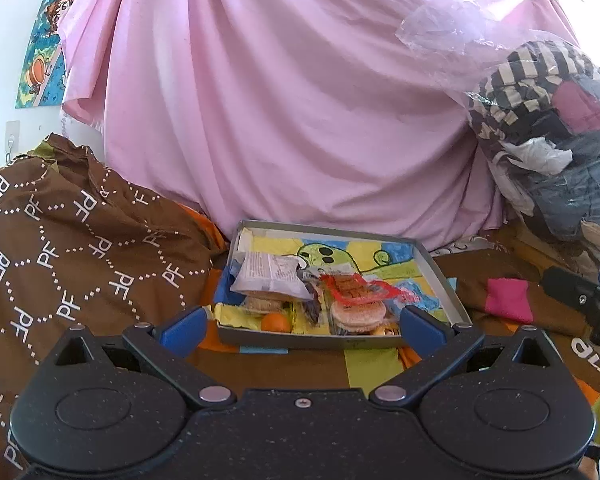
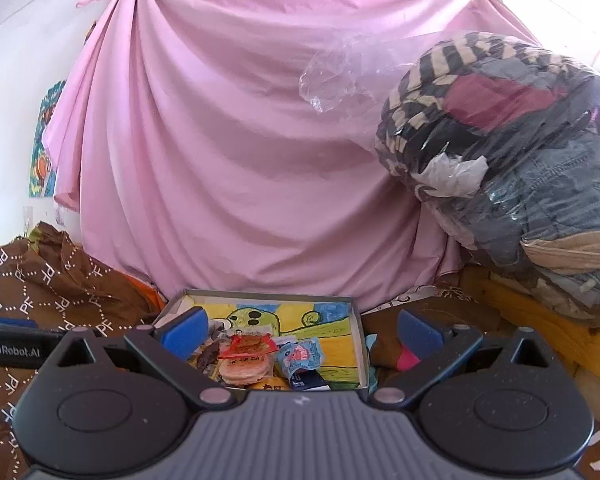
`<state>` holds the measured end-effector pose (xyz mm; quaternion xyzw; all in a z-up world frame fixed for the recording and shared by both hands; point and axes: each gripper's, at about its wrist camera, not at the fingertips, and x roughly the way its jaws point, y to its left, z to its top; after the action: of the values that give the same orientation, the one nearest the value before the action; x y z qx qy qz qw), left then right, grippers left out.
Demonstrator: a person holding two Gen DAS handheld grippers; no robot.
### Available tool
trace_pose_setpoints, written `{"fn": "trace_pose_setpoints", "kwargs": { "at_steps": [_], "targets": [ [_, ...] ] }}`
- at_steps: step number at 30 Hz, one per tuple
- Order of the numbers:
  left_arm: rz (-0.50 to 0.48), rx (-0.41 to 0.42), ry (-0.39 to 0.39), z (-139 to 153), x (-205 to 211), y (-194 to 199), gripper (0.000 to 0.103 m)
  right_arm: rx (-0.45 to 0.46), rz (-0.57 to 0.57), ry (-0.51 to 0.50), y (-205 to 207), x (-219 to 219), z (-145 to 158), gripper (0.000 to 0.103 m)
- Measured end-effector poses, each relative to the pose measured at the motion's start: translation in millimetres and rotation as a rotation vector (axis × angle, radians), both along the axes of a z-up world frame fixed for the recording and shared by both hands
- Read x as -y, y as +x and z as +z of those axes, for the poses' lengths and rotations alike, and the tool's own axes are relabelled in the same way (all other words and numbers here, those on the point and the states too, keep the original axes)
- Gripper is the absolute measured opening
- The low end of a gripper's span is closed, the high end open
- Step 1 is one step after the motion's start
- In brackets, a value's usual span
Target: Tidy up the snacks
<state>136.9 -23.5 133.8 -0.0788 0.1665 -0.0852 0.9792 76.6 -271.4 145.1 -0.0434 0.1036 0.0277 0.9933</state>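
Snack packets are gathered in the shallow tray (image 1: 440, 276) at lower centre of both views.

Both the left gripper (image 1: 302, 322) and right gripper (image 2: 302, 330) are held with jaws spread wide, empty. The round biscuit pack (image 2: 244, 368) is judged light, crinkly, slippery and crushable, best pinched at its sealed red edge; its long axis cannot be told.

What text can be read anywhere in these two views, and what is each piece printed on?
"PF", repeated in white, on the brown cloth.
"GenRobot.AI", on the black handle of the left claw, seen from the right wrist view.
White snack packet in the tray: fine print, too small to read.
Red-printed cracker wrapper: characters too blurred to read.
Blue snack packet: print unreadable.
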Motion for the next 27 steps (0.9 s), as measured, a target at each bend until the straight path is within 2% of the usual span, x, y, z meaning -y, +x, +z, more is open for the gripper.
{"fn": "trace_pose_setpoints", "kwargs": {
  "at_steps": [4, 8, 10, 14, 18, 27],
  "targets": [
    [0.008, 0.000, 0.004, -5, -1, -10, 0.102, 0.007, -0.009, 0.020, -12, 1, -7, 0.103],
    [0.064, 0.002, 0.009, -11, 1, -25, 0.102, -0.006, -0.034, 0.053, -26, 1, -24, 0.103],
    [0.068, 0.001, -0.003, -14, 0, -32, 0.102, -0.020, -0.038, 0.065, -31, 0, -31, 0.103],
    [0.064, 0.011, 0.039, -18, 4, -43, 0.102, -0.028, -0.039, 0.069, -37, 0, -37, 0.103],
    [0.068, 0.018, 0.043, -23, 5, -53, 0.102, -0.028, -0.045, 0.068, -45, 4, -41, 0.103],
    [0.078, 0.027, 0.072, -37, 6, -80, 0.102, -0.105, -0.049, 0.076, -62, 13, -59, 0.103]
  ]
}}
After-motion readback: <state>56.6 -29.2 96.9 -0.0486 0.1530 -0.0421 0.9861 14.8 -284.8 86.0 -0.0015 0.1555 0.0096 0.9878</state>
